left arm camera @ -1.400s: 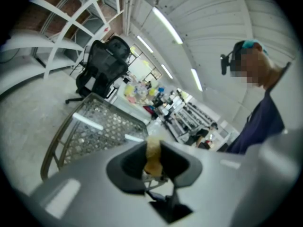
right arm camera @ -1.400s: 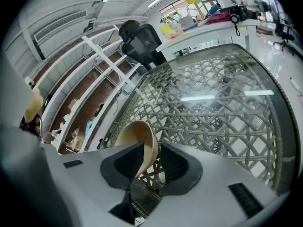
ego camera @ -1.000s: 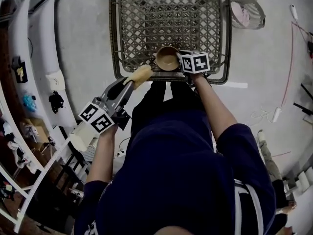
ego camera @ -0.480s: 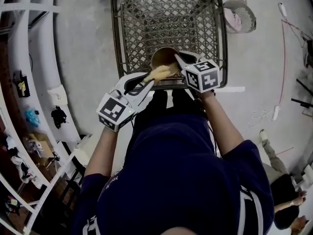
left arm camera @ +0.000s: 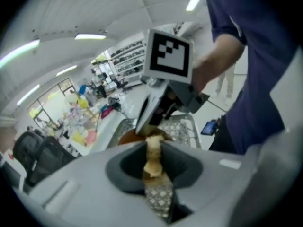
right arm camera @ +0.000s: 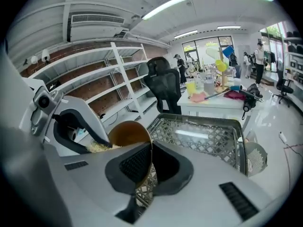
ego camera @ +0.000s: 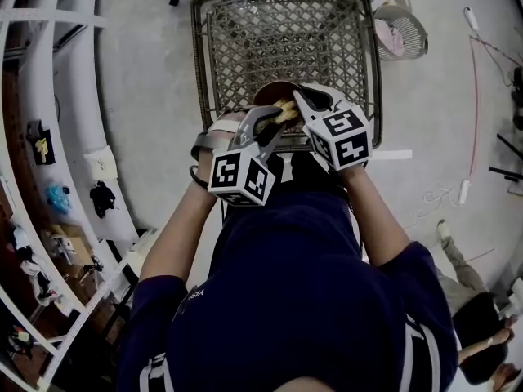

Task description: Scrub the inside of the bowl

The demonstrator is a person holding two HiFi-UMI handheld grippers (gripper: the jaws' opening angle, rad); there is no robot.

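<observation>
While the right claw [right arm camera: 150, 160] is clamped on the rim of the brown bowl [right arm camera: 129, 134], with one jaw inside the wall and one outside, the left claw [left arm camera: 154, 148] is closed on a pale yellow sponge [left arm camera: 152, 155] whose far end lies inside that bowl. From the head view the bowl [ego camera: 268, 95] is held tilted over the near edge of a wire basket [ego camera: 286, 31]. There the left claw [ego camera: 274, 122] comes in from the near left and the right claw [ego camera: 299, 98] from the near right, their tips close together at the bowl. The basket is a grey metal lattice with a raised rim, standing on a plain grey floor [ego camera: 139, 72].

Each claw carries a marker cube [ego camera: 243, 176] printed with black-and-white squares. A small black-and-yellow tag [ego camera: 37, 143] on the shelving at the far left is too small to read.

Only the right gripper view shows the bowl wall between its own jaws, and the sponge [right arm camera: 100, 147] pressed against the bowl's near side by the left claw's grey arm [right arm camera: 71, 122]. It also shows white shelving [right arm camera: 94, 79] against a brick wall, a black office chair [right arm camera: 163, 82], a white table [right arm camera: 213, 98] with coloured clutter, and ceiling strip lights [right arm camera: 165, 6]. The left gripper view alone shows the sponge strip between its jaws, with the right claw's cube [left arm camera: 169, 55] above it. The head view adds the person's dark blue shirt [ego camera: 286, 292] and bare forearms
</observation>
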